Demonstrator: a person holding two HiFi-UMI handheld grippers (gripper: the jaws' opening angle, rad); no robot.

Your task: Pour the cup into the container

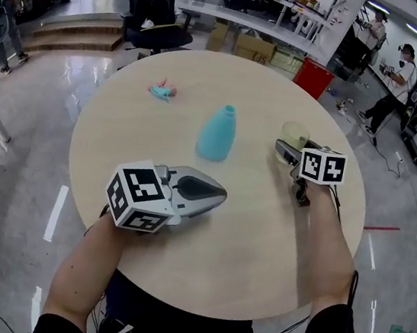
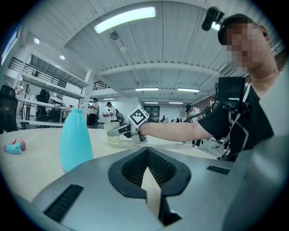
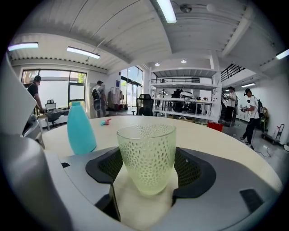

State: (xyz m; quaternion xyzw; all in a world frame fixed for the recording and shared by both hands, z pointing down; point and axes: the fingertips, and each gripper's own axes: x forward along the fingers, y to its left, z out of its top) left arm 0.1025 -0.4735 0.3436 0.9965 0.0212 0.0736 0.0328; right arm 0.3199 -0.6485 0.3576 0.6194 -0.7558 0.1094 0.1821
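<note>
Nearest, the left gripper [image 1: 220, 196] sits low over the surface [image 1: 260, 238], its fingers drawn together on nothing. Further out, the right gripper [image 1: 284, 151] has its fingers closed against the sides of the cup [image 3: 146, 158] — a clear dimpled tumbler, upright and apparently resting on the surface. Beyond it to the left stands the blue container [image 1: 218, 132], upright and apart from the cup. Judged status: grasp made — lift, carry and pour remain.
</note>
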